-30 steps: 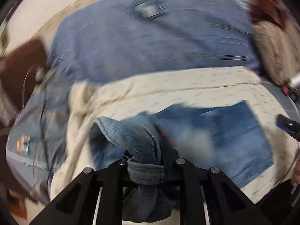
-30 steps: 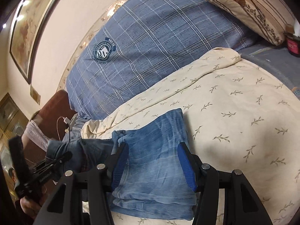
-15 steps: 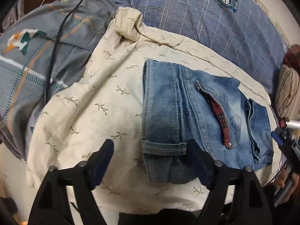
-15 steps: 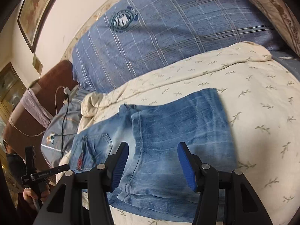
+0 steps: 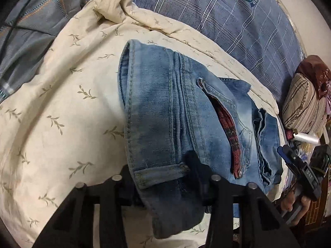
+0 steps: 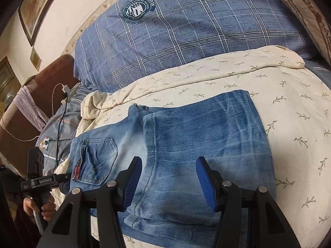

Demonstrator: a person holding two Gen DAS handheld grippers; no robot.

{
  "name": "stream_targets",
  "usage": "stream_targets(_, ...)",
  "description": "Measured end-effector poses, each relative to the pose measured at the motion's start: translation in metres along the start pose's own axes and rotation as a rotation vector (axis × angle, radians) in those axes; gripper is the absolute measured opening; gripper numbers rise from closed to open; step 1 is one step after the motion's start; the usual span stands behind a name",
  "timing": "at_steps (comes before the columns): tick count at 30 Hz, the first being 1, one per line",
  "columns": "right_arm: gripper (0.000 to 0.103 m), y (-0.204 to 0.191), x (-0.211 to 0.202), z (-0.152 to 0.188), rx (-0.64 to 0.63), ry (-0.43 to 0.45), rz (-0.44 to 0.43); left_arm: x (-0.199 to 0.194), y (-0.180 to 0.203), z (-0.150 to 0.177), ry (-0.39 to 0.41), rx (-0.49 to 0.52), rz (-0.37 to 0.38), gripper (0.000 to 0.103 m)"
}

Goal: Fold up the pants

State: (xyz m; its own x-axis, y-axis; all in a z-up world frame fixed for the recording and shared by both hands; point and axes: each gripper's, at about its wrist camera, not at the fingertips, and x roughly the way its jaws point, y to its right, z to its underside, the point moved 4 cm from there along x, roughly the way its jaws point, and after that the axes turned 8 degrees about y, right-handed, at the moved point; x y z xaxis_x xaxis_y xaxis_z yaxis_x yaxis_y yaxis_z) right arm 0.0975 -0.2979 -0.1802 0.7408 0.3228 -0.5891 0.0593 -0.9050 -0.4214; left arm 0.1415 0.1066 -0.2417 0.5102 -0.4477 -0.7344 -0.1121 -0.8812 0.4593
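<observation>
Both wrist cams close over bed, angled down, opp. ends, sharing folded jeans (image 5: 178,111) (image 6: 206,136).

The pants (image 6: 206,136) are faded, matt denim with raised seams. Beneath them the bedspread (image 6: 289,86) is soft cream cloth; the tongs' pads (image 6: 206,184) are ribbed blue plastic.

Leaf-print quilt (image 6: 269,86), blue plaid pillow (image 6: 186,31)

The round crest on the blue checked pillow (image 6: 186,33) reads "STARS", and the right gripper (image 5: 308,173) body shows "DAS".
</observation>
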Motion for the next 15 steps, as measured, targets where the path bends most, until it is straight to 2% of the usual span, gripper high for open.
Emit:
stream_targets(2, 0.058, 0.001, 0.0, -0.001, 0.007, 0.004, 0.0, -0.001, 0.0, 0.0, 0.003, -0.008, 0.018, 0.031)
stream_targets(8, 0.058, 0.002, -0.004, -0.003, 0.01, 0.019, 0.002, -0.017, 0.008, -0.001, 0.064, 0.011, 0.005, 0.024)
stream_targets(15, 0.058, 0.01, -0.015, -0.01, 0.047, 0.052, -0.009, -0.056, 0.068, -0.016, 0.159, 0.188, -0.047, 0.023)
